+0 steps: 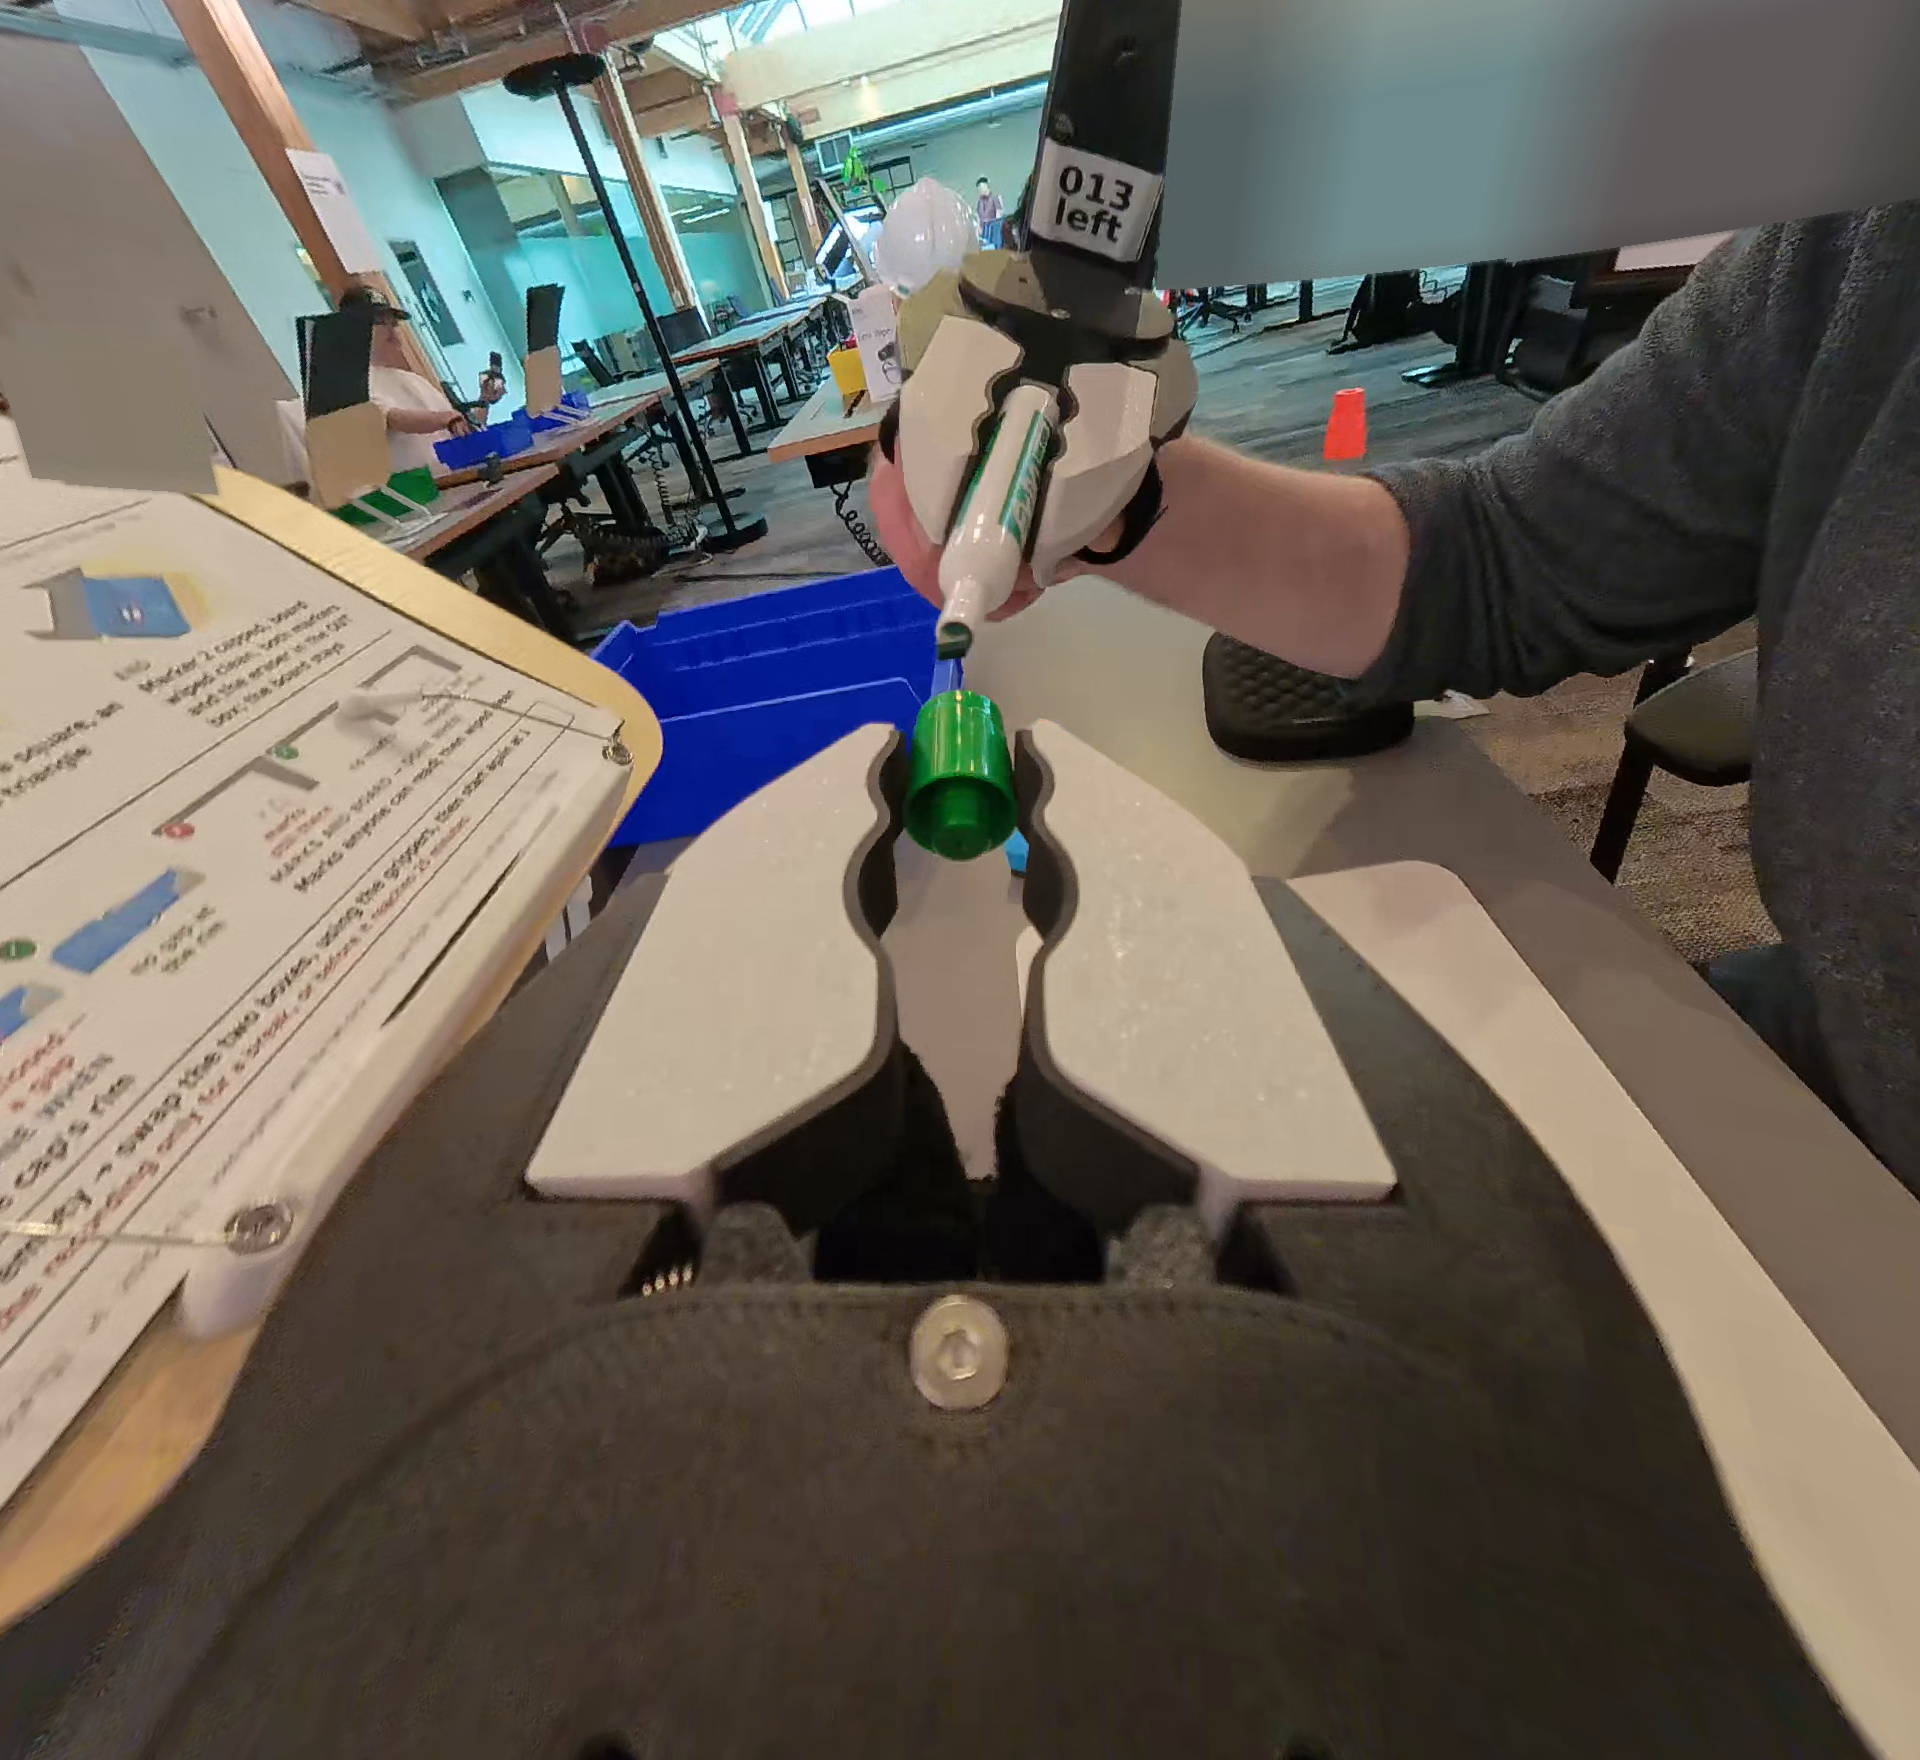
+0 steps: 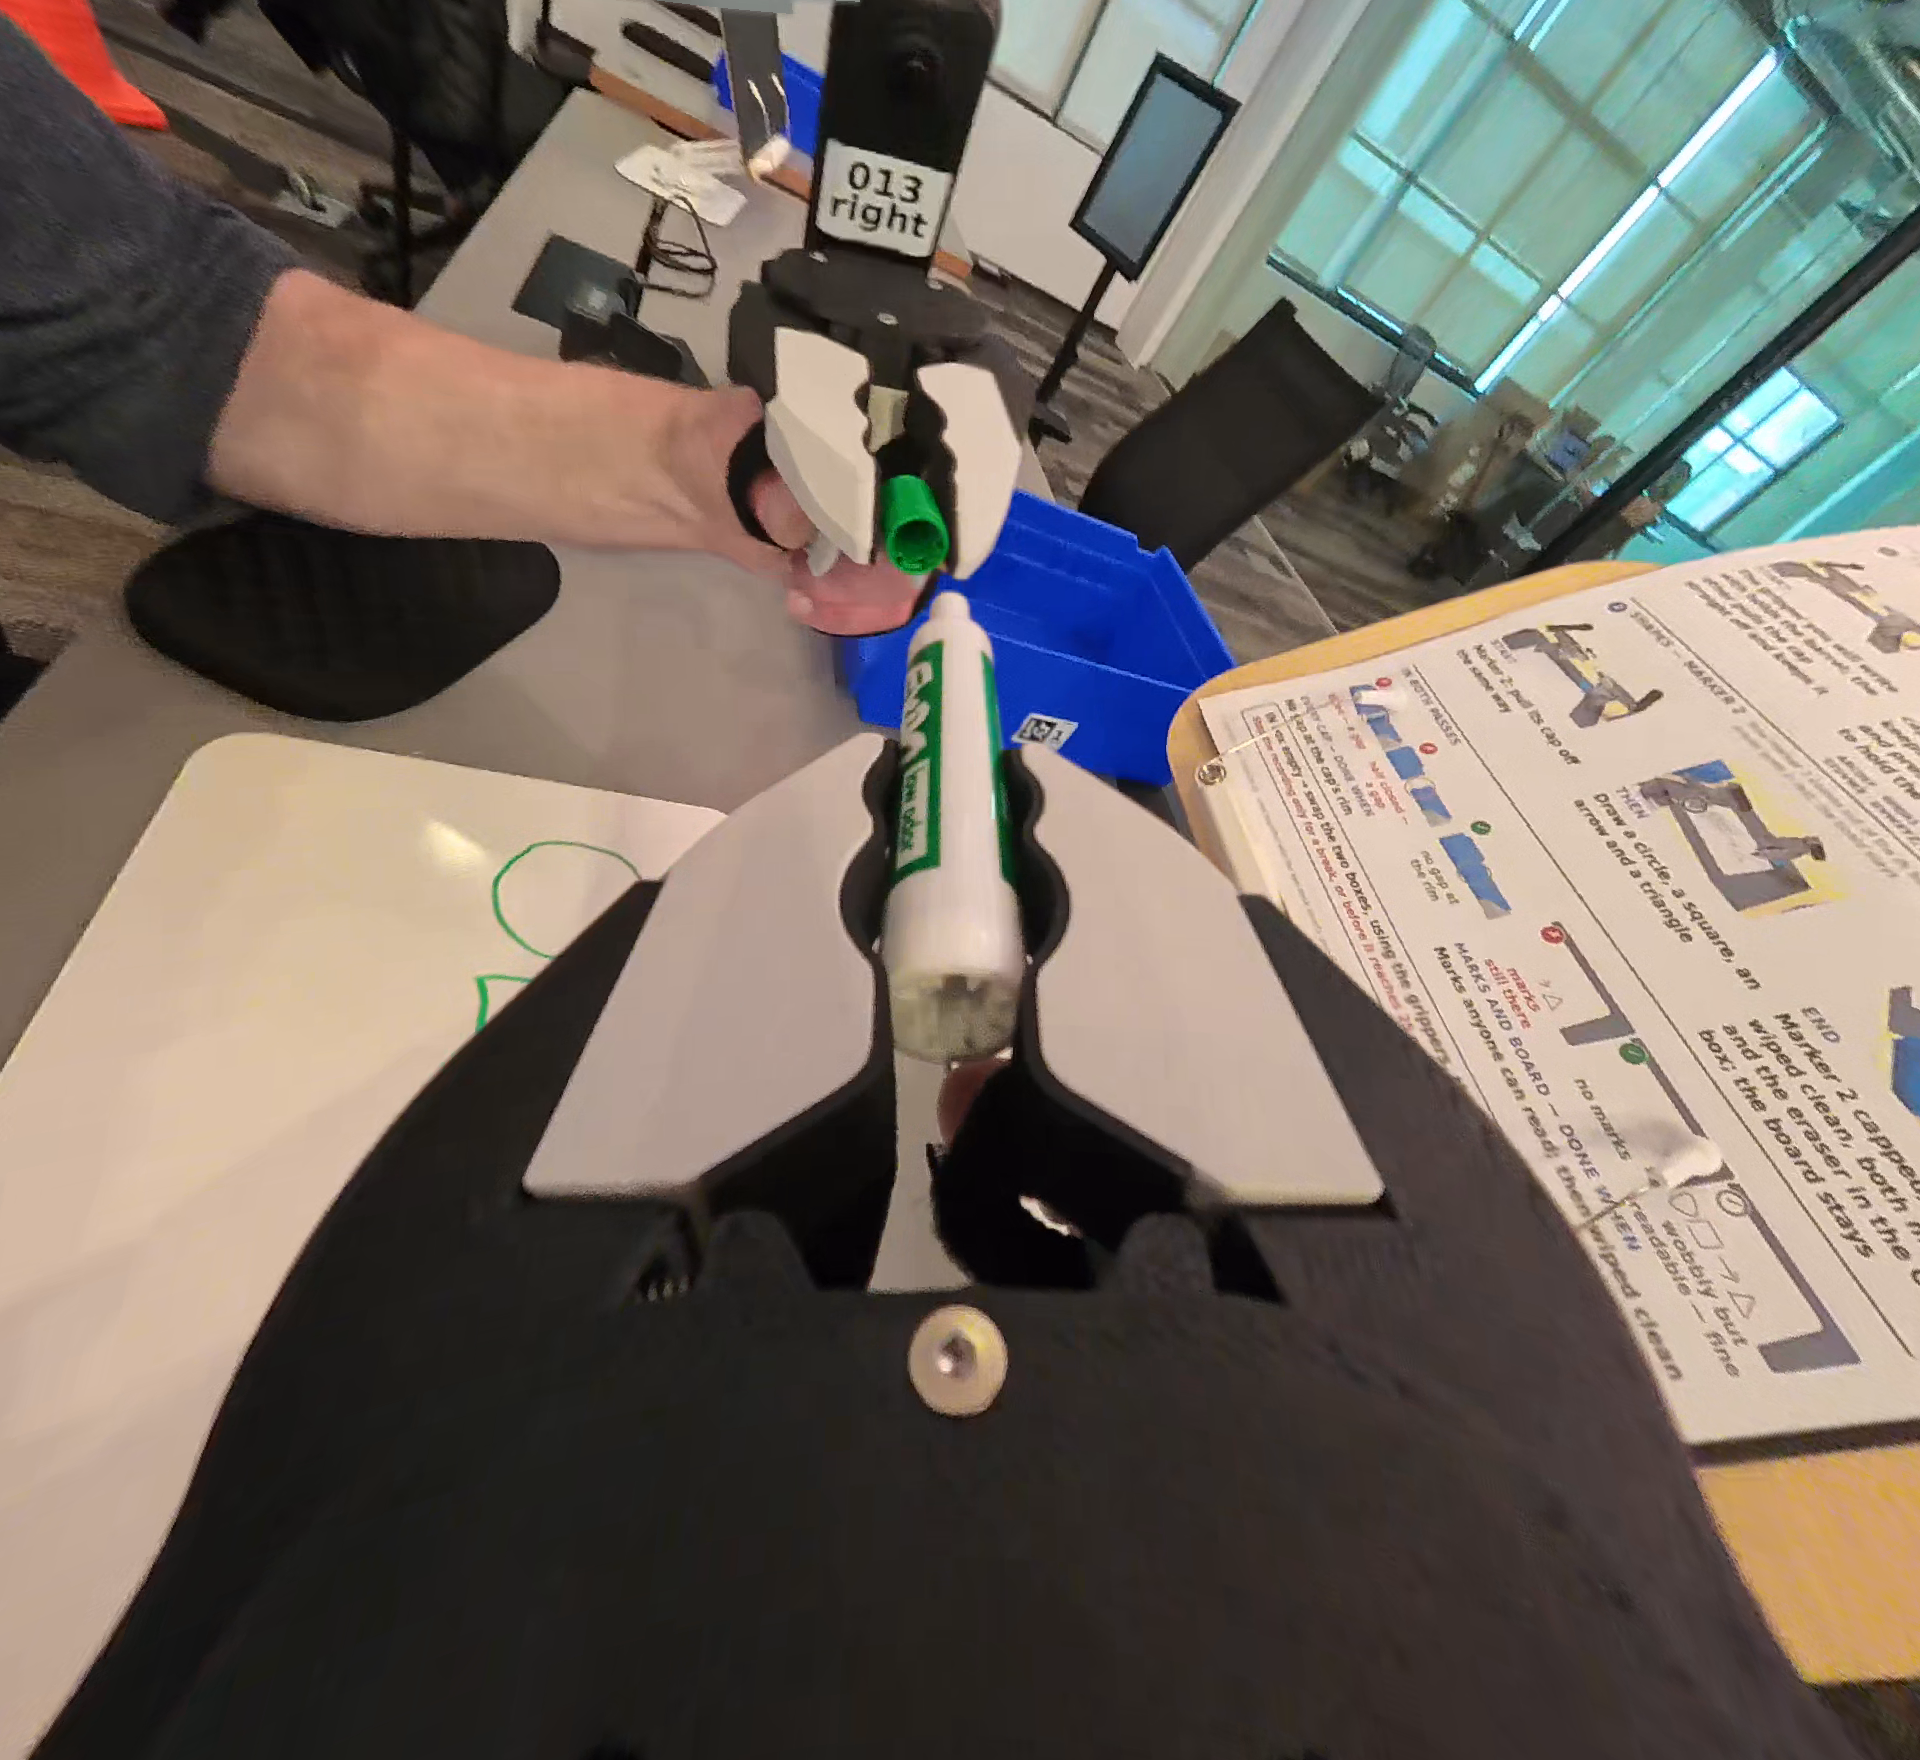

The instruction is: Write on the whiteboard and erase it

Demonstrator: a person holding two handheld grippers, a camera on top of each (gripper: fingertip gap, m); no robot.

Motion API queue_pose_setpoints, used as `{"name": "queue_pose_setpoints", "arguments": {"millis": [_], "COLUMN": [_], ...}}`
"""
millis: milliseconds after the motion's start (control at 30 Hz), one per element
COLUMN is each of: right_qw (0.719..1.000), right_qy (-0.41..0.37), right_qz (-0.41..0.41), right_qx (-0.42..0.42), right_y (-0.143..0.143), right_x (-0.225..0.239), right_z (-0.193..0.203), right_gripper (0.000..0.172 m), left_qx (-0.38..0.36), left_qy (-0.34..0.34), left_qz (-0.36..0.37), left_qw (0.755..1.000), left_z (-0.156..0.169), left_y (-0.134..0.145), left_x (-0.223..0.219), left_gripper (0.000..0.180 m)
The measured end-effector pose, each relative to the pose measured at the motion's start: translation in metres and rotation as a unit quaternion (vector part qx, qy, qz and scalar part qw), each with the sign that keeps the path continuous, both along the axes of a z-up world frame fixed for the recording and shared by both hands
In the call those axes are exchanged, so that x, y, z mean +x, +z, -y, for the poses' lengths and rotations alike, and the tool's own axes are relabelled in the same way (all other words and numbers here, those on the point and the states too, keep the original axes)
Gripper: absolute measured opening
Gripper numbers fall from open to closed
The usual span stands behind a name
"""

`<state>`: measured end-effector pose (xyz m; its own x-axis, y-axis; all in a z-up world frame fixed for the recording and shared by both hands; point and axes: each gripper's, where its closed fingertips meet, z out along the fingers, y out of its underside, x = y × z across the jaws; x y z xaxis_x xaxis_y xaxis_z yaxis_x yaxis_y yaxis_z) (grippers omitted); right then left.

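Holding cap and marker apart, tip facing cap

Gripping the green cap, the left gripper has its jaws narrowed to the cap's width, and both dark pads press its sides near the fingertips. The cap's open end faces away from the camera, toward the marker, and its stepped closed end faces back between the fingers. In the right wrist view the same gripper shows farther off, held by a hand through a black loop, with the forearm stretched across the grey table.

The right gripper is closed on the white and green marker. Its pads clamp the barrel along its length, with the flat rear end lying back between the fingers and the bare tip pointing forward. The tip stands just short of the cap's mouth, not touching it, above the blue bin. That gripper's hand angles the marker downward toward the cap.

The whiteboard lies on the table below the right gripper and bears green drawn outlines. An instruction sheet sits beside it.
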<state>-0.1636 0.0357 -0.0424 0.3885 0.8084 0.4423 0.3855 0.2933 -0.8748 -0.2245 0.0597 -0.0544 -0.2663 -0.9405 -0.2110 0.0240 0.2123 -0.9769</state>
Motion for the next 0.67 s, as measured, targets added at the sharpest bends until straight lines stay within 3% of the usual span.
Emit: {"name": "queue_pose_setpoints", "arguments": {"millis": [667], "right_qw": [0.999], "right_qy": [0.032], "right_qz": [-0.032], "right_qx": [-0.012], "right_y": [-0.021], "right_x": [0.01], "right_z": [0.005], "right_gripper": [0.02], "left_qx": [0.022], "left_qy": [-0.03], "left_qz": [-0.031], "left_qw": [0.999], "left_z": [0.017], "left_y": [-0.015], "left_x": [0.048], "left_gripper": [0.02]}}
